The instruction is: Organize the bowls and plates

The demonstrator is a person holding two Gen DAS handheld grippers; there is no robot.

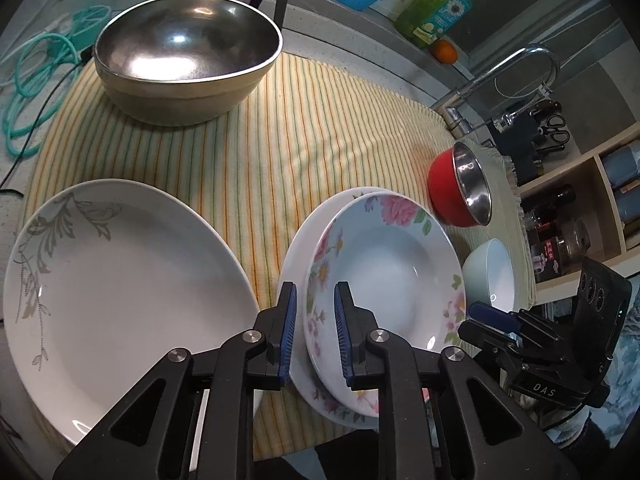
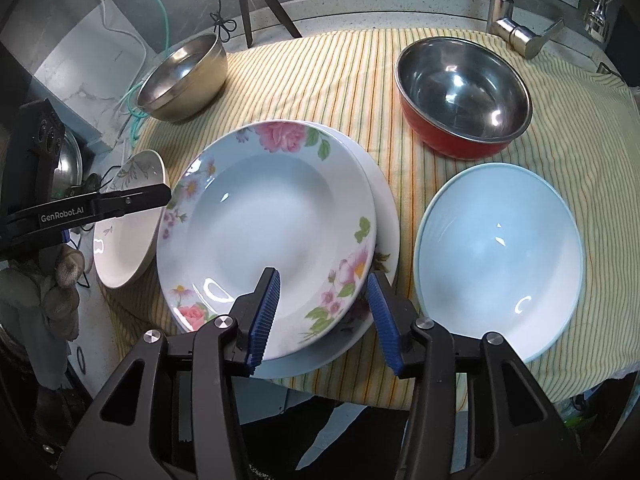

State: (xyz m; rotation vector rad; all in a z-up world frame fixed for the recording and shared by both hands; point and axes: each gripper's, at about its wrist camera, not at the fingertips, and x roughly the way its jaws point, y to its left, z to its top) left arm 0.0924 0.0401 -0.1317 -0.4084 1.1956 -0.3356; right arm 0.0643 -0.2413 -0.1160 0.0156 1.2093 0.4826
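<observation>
Floral porcelain is what both grippers attend to: the flowered deep plate (image 2: 264, 236) sits nested on a plain white plate (image 2: 384, 200), on the striped cloth (image 1: 320, 128) over the table. The left gripper (image 1: 316, 332) straddles the flowered plate's near-left rim, jaws slightly apart, pads not visibly pressing. The right gripper (image 2: 324, 312) stands wide over the near rim, released. No earlier view is given, so I judge only that the plate is set down and both can let go. To finish well, part the jaws fully, then lift straight up before pulling back, so no pad drags the rim. Room is tight: the large leaf-patterned plate (image 1: 120, 272) lies just left of the left gripper, the pale blue bowl (image 2: 500, 256) just right of the right one, and the red steel bowl (image 2: 464, 96) stands beyond.
</observation>
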